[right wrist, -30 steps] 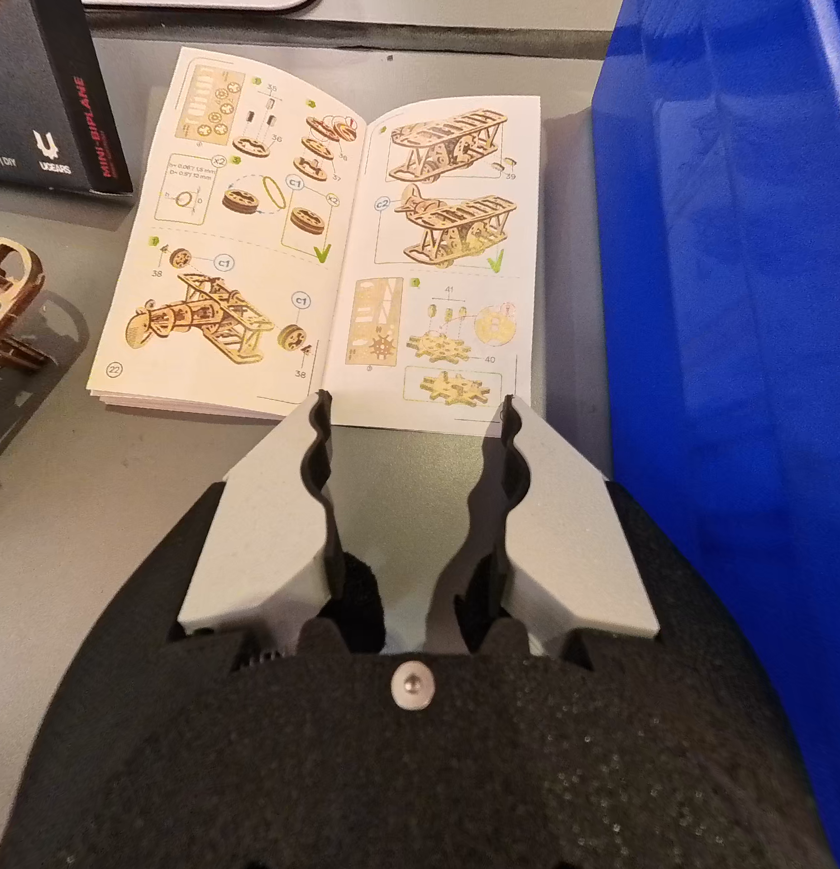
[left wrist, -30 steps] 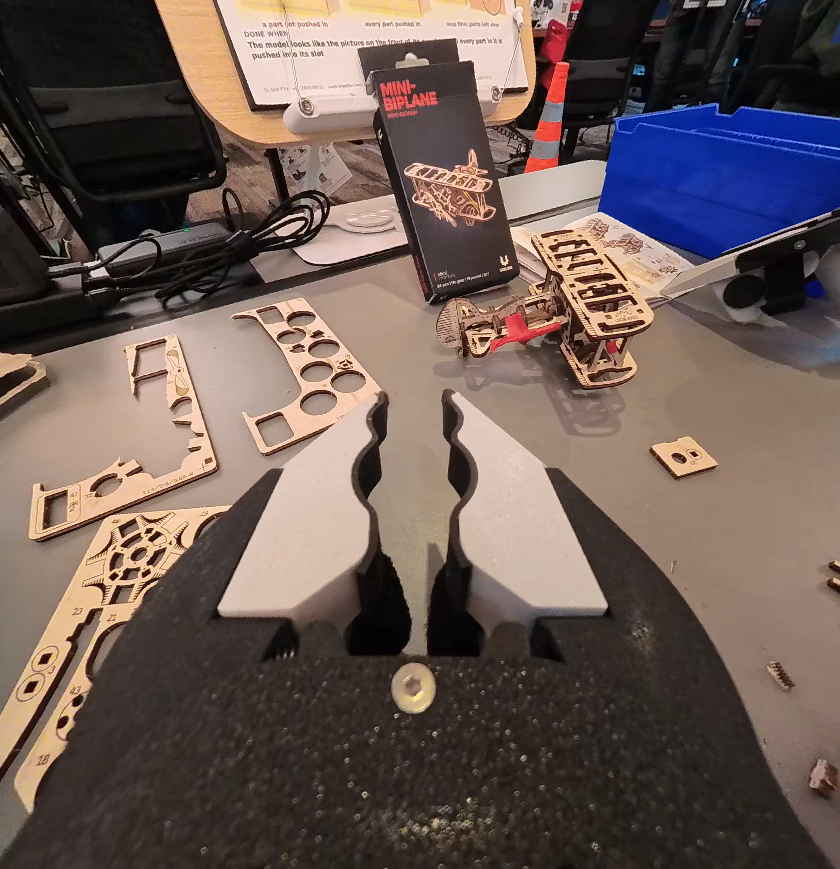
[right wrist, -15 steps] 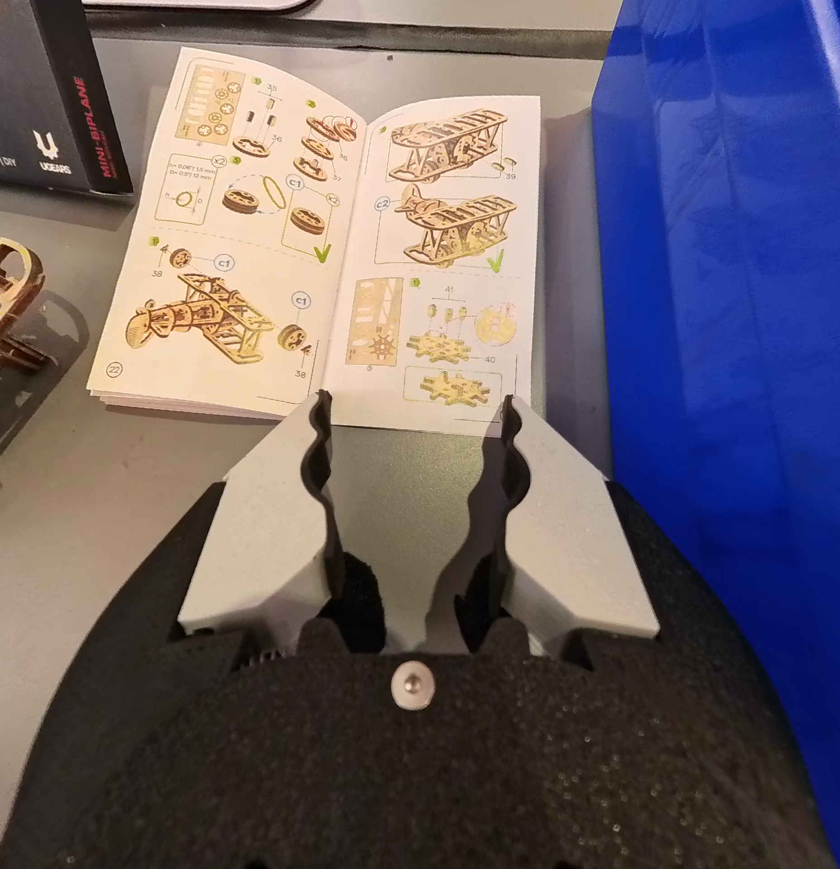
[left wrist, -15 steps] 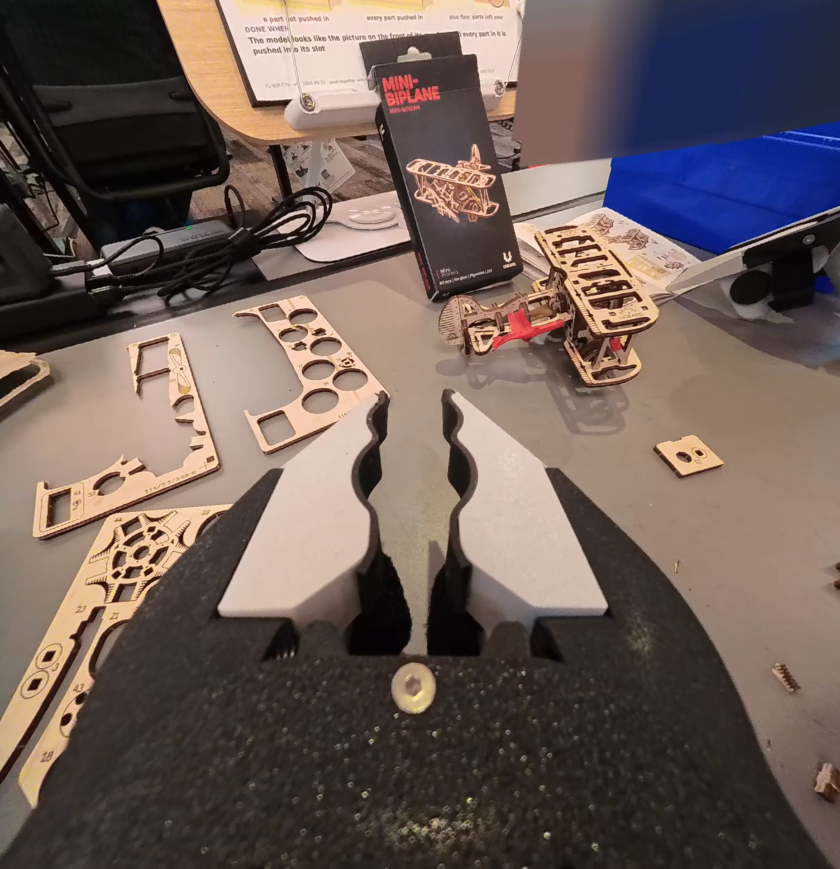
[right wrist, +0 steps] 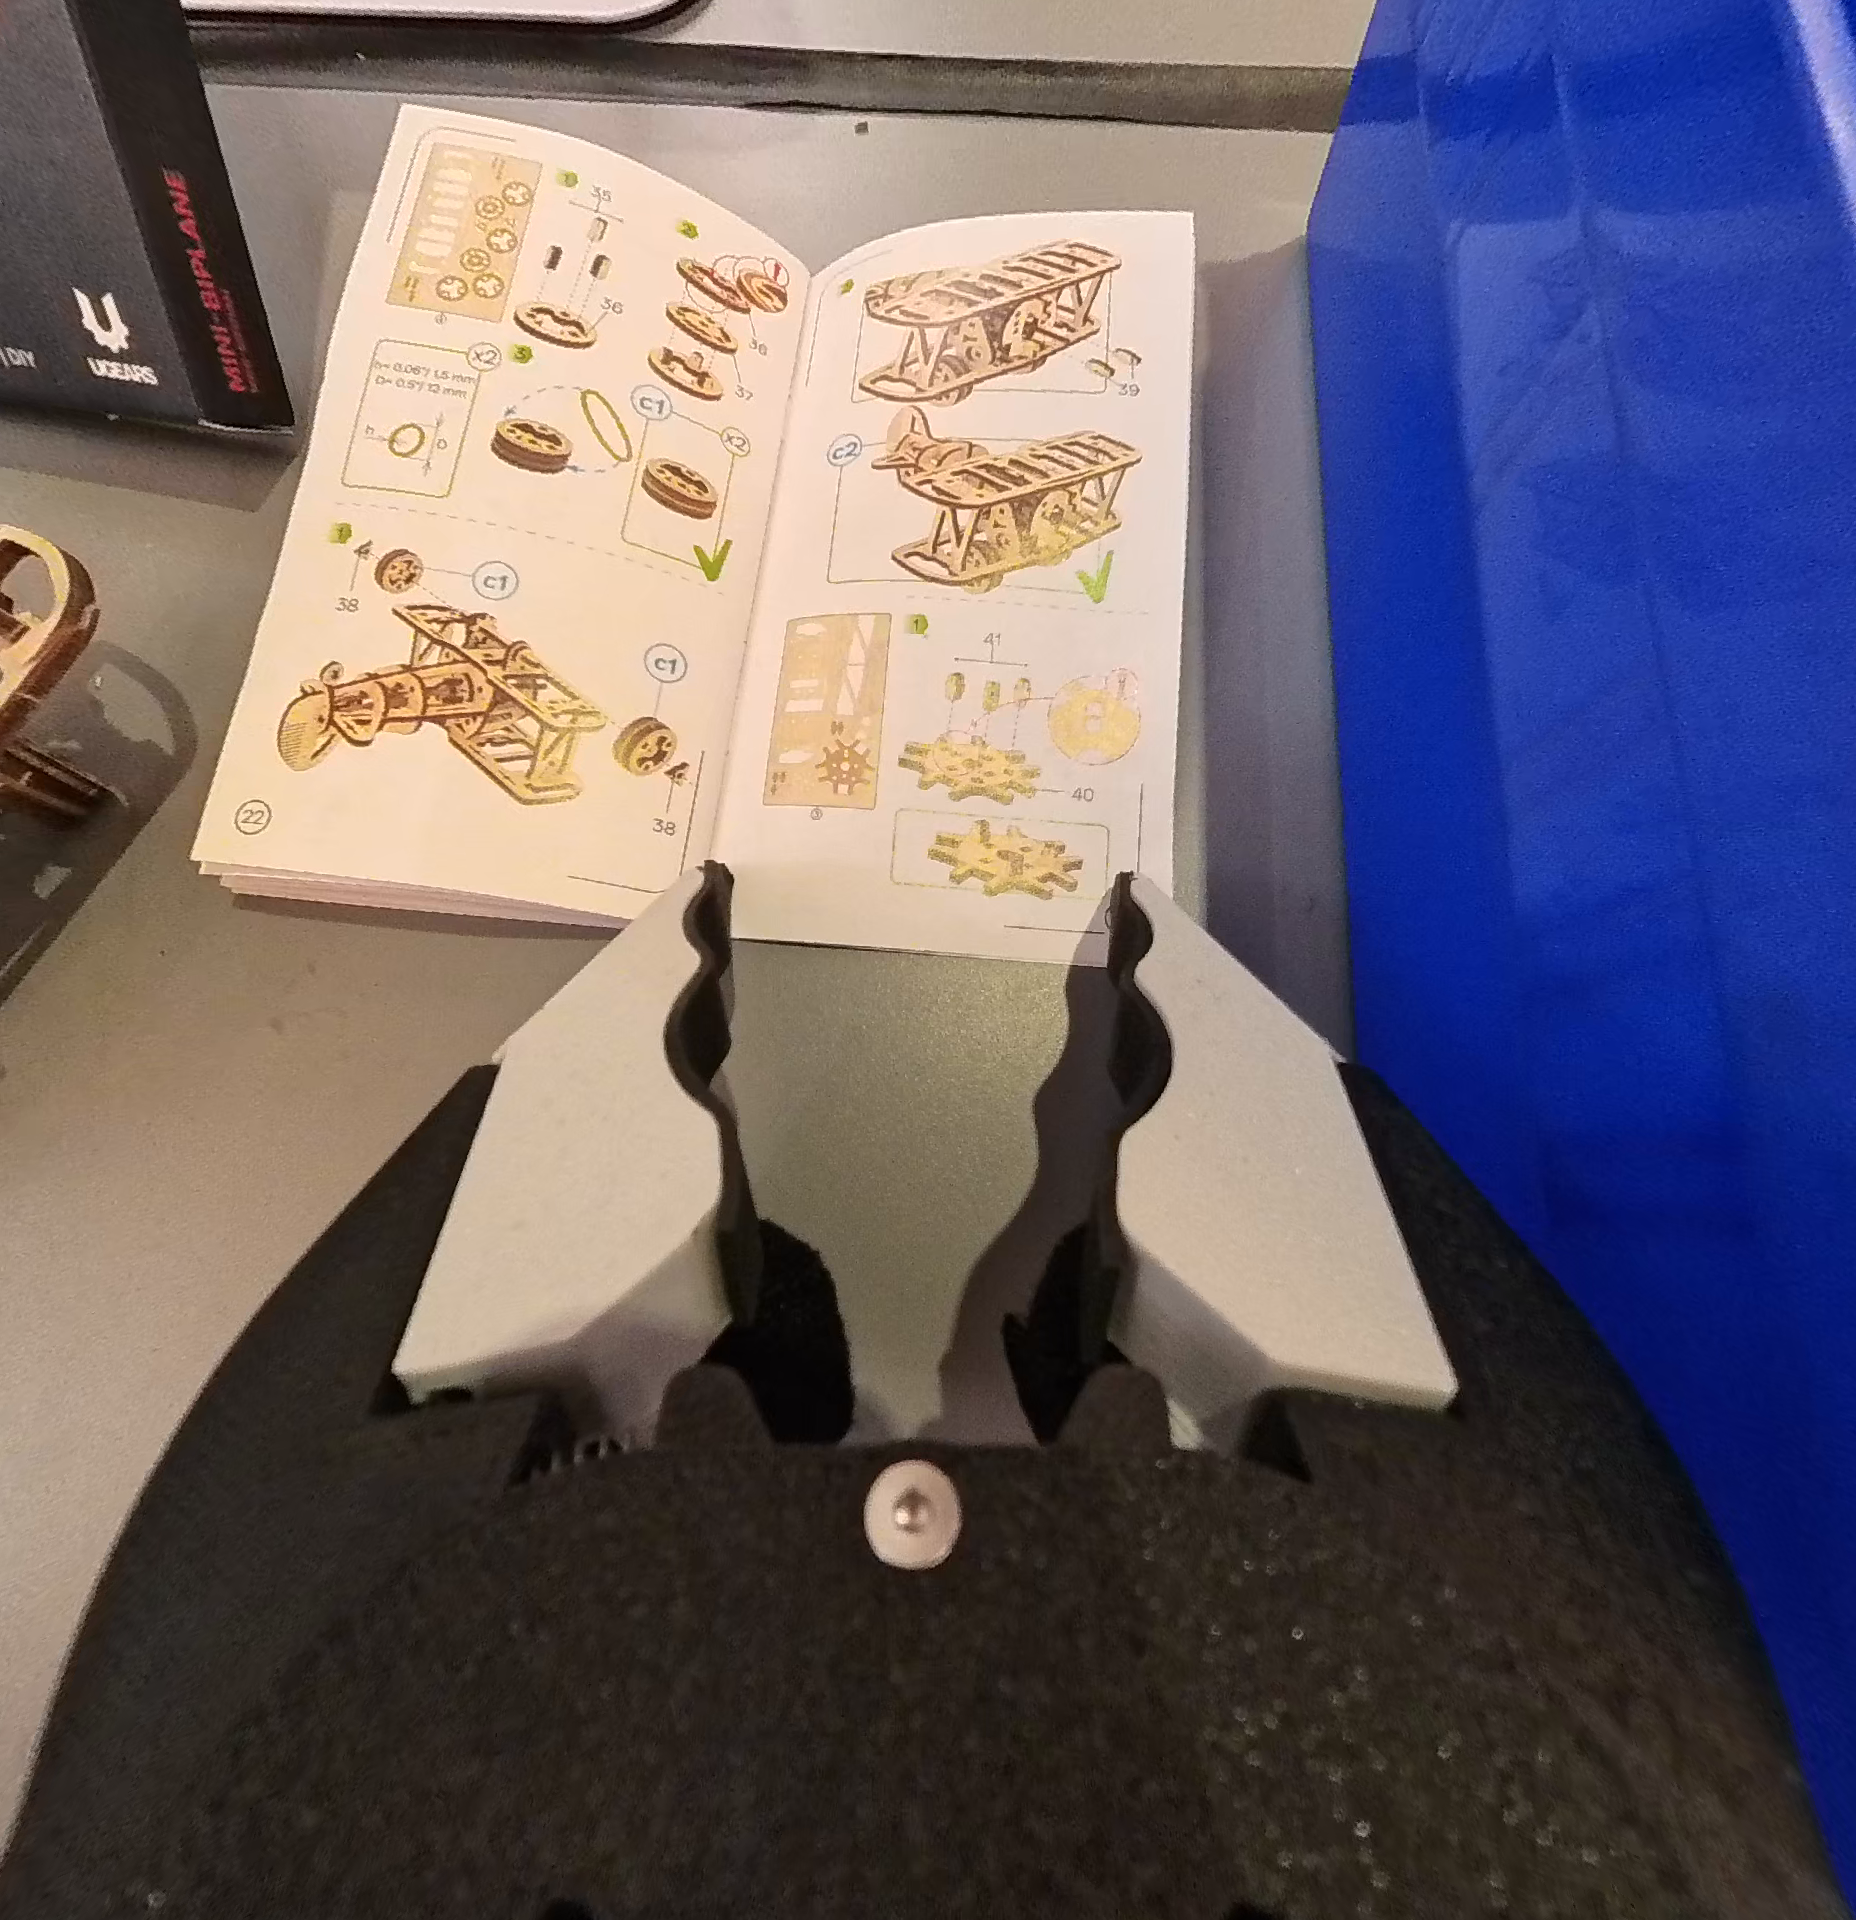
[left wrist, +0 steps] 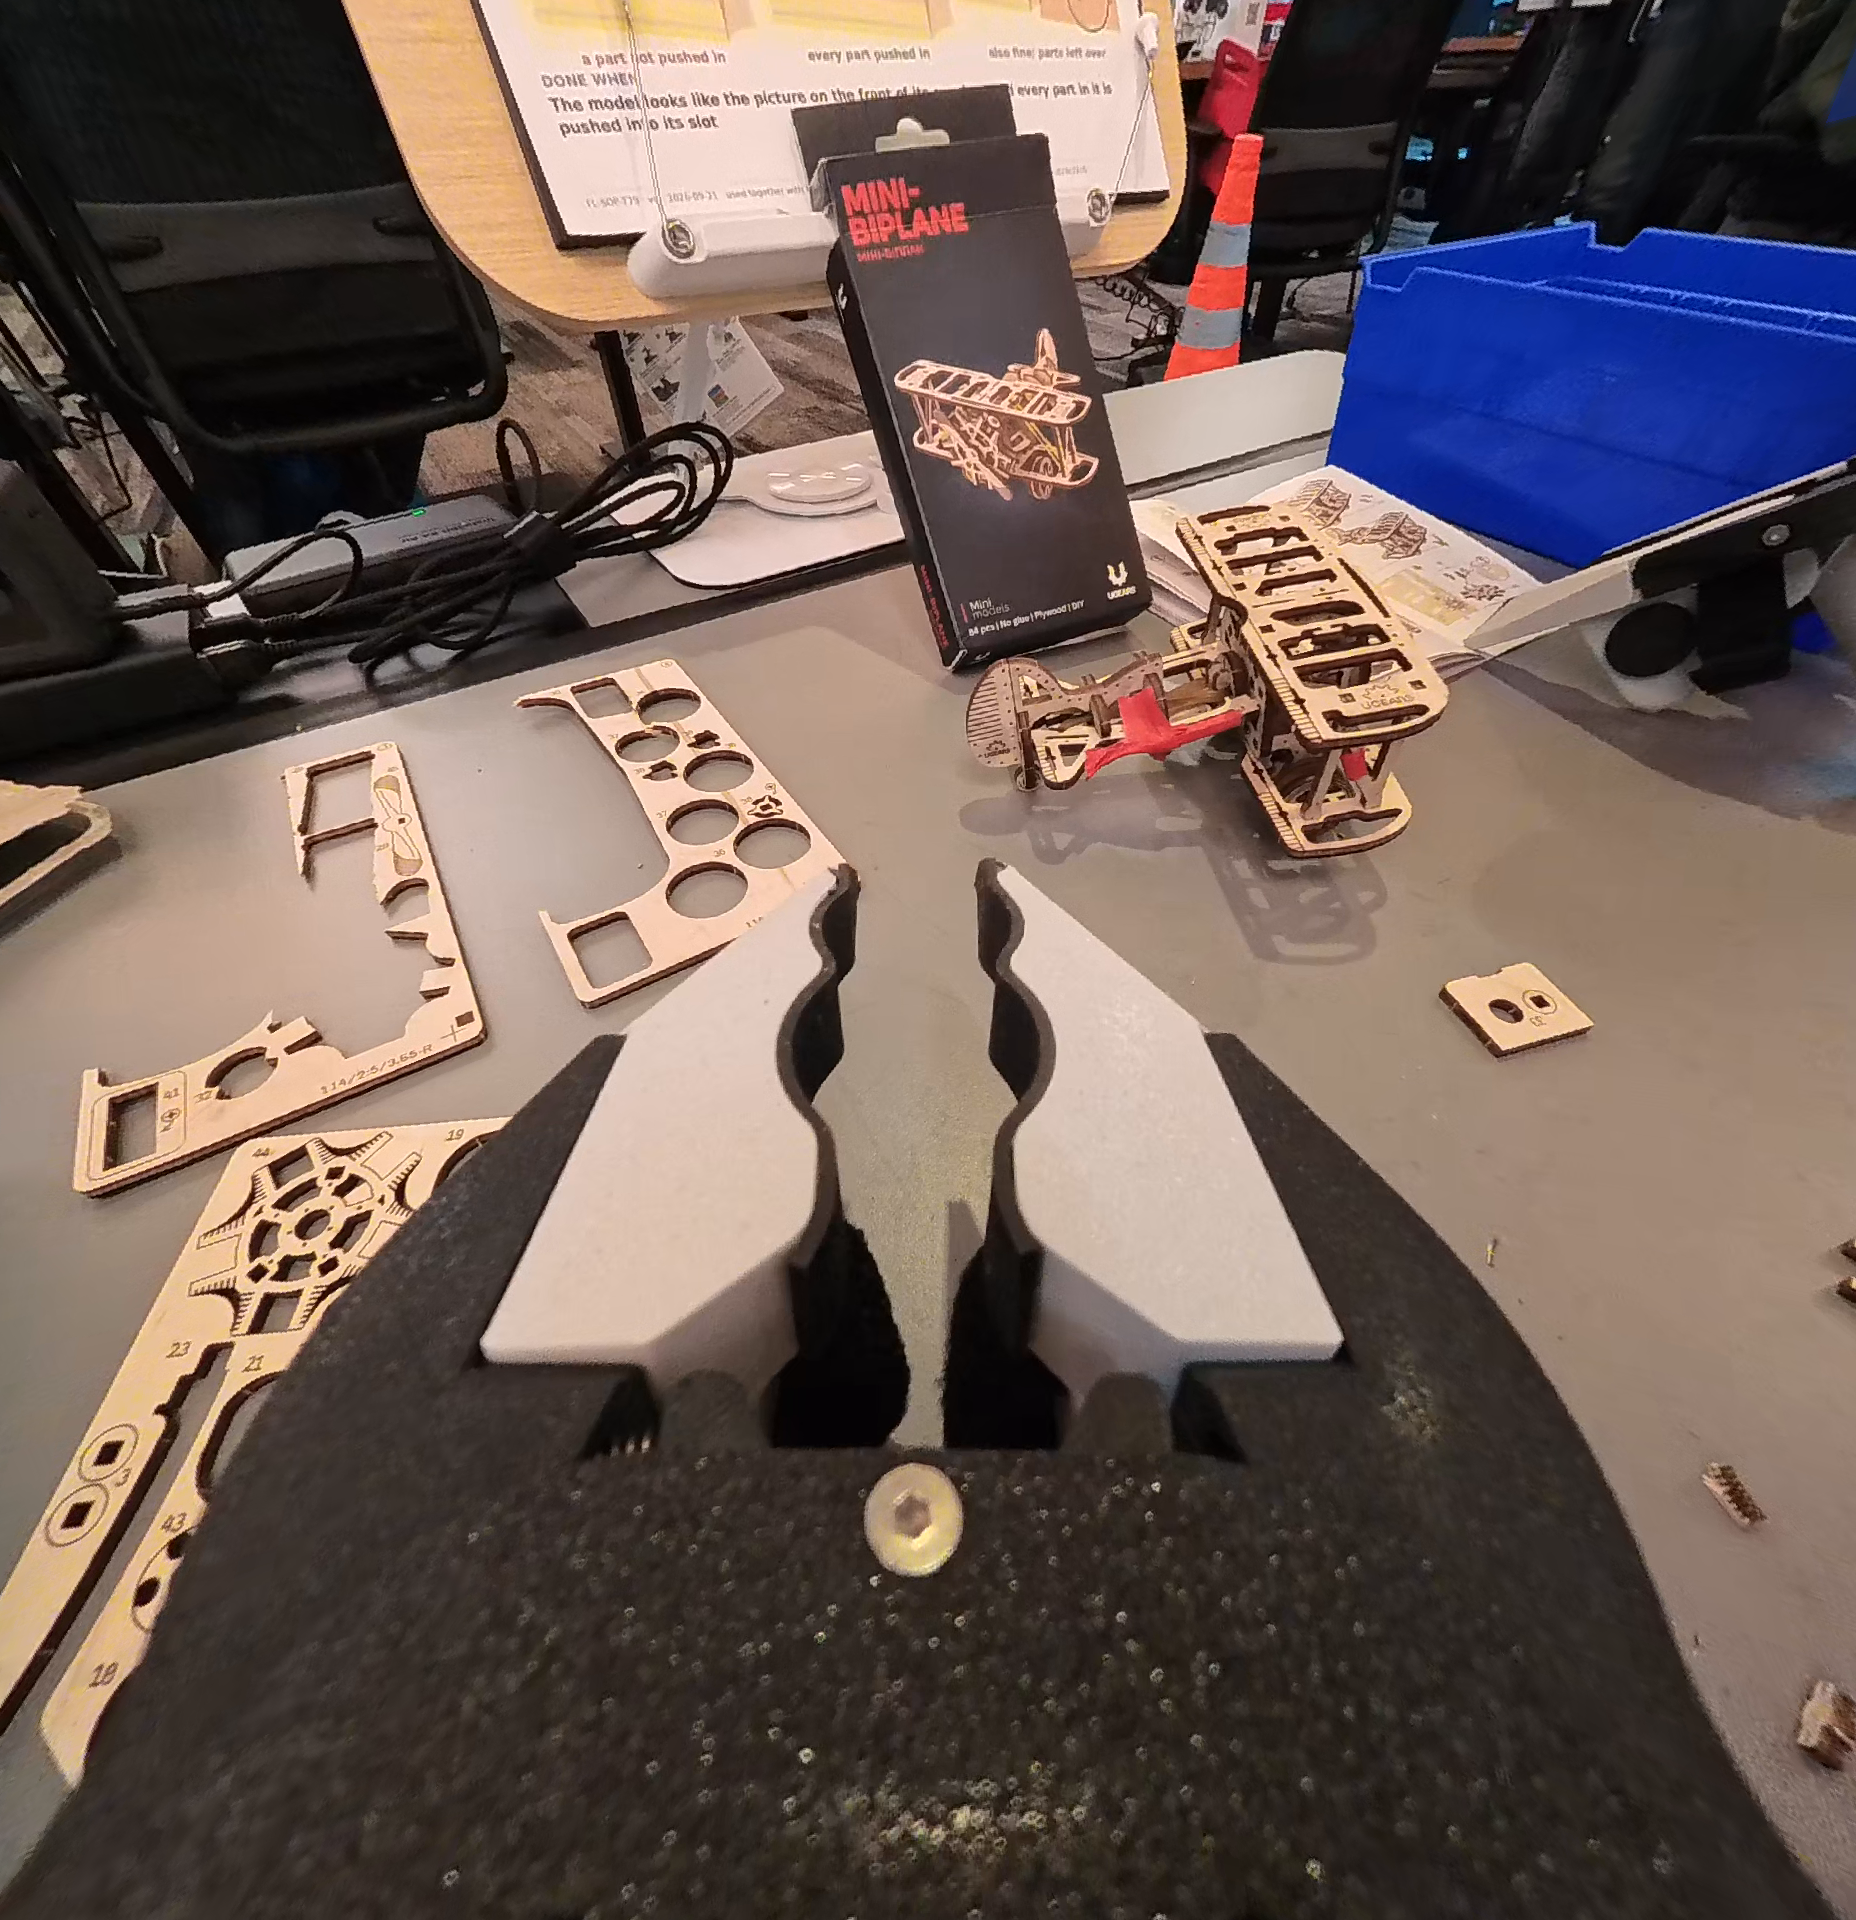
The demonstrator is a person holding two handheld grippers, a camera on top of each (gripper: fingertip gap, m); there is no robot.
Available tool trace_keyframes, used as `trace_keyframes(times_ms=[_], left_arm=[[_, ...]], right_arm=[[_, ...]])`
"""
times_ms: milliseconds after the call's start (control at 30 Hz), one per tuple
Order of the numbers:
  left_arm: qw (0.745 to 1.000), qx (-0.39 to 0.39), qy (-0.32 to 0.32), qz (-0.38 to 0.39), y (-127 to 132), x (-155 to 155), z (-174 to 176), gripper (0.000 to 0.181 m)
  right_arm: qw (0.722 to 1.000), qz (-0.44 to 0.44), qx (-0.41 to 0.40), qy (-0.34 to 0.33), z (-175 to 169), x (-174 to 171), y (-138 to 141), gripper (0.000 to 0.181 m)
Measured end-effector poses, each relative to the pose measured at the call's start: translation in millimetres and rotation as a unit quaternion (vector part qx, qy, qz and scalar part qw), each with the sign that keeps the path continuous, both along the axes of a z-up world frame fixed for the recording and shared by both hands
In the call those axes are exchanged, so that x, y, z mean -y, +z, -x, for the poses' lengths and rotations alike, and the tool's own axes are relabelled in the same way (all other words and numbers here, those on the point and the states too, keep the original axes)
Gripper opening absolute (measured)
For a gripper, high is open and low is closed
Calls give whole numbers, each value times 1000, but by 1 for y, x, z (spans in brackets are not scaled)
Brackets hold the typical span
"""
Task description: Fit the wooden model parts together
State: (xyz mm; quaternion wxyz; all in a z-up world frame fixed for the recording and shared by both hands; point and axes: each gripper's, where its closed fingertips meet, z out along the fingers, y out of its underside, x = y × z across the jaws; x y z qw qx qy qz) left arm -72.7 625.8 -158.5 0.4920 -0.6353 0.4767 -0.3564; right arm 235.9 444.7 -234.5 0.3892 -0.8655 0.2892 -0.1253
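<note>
One wooden plane (left wrist: 1215, 686), mostly built and with a red strip across its body, stands on your grey tabletop (left wrist: 1526, 1143) at the far right of the left view; only its wing tip (right wrist: 20, 665) shows at the left edge of the right view. Just behind it stands a black box (left wrist: 991, 416), upright. Left of the plane lie flat wooden sheets with their parts punched out: one full of round holes (left wrist: 685, 831), a narrow frame (left wrist: 311, 977) farther left, and a sheet with a gear shape (left wrist: 280, 1247) nearest you, partly under your left tool (left wrist: 916, 894). That tool hangs over bare tabletop with a narrow gap between its fingers and nothing in it. A small square wooden piece (left wrist: 1514, 1006) lies alone to the right, well apart from the plane, and a few tiny scraps (left wrist: 1734, 1494) sit near the right edge.

Your right tool (right wrist: 916, 894) is spread wide and empty, its tips at the near edge of an open booklet (right wrist: 695, 520) that lies flat. A blue bin (right wrist: 1630, 727) stands just right of the booklet, and the black box stands at its far left.
</note>
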Motion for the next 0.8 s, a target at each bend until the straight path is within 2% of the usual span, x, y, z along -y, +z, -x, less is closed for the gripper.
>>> trace_keyframes(times_ms=[700,800], left_arm=[[999,0,-30,-29,2,13,-2,20],[999,4,-25,-31,4,12,-1,23]], right_arm=[[1000,-2,-2,-7,-1,-3,0,72],[1000,7,25,2,0,-2,7,70]])
